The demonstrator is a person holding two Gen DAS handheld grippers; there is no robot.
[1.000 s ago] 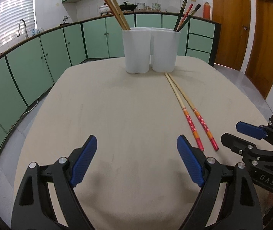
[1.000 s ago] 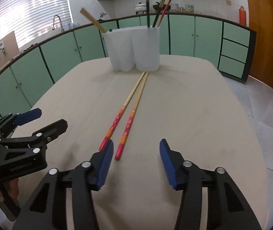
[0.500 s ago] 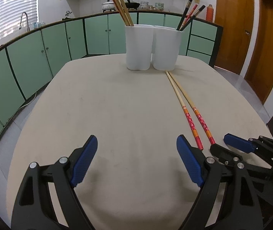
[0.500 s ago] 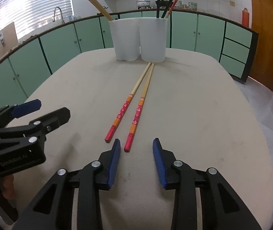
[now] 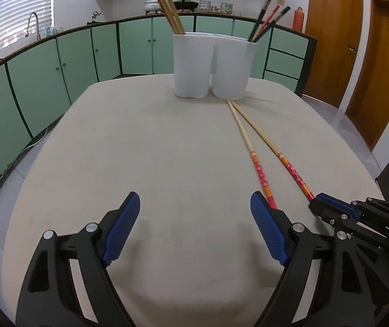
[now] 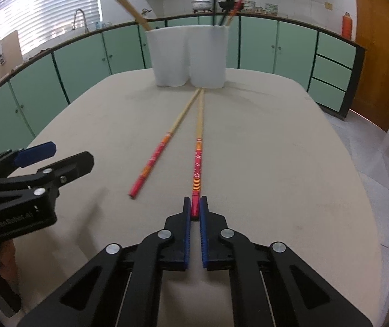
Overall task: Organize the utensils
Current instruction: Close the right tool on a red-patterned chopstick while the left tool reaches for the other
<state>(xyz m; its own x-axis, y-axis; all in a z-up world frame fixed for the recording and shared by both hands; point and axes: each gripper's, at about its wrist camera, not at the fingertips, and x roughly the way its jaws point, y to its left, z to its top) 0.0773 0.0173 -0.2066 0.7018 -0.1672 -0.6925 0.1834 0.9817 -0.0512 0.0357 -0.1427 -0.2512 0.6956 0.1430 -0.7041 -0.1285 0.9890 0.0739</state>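
Note:
Two long chopsticks with red patterned ends lie on the beige table, tips toward the white holders. My right gripper (image 6: 195, 207) is shut on the red end of the right chopstick (image 6: 198, 147); it also shows in the left wrist view (image 5: 273, 147). The other chopstick (image 6: 161, 144) lies free just left of it. My left gripper (image 5: 194, 218) is open and empty, low over the table left of the chopsticks. Two white holders (image 5: 212, 65) stand at the far edge, the left with brown chopsticks (image 5: 167, 8), the right with dark ones (image 5: 268, 13).
The beige table (image 5: 153, 150) ends near the holders at the back and drops off at both sides. Green kitchen cabinets (image 5: 58, 62) ring the room. Wooden doors (image 5: 331, 35) stand at the right.
My right gripper has moved forward and closed its jaws on the red end of the right chopstick. The two chopsticks now lie further apart at their red ends. My left gripper has stayed open.

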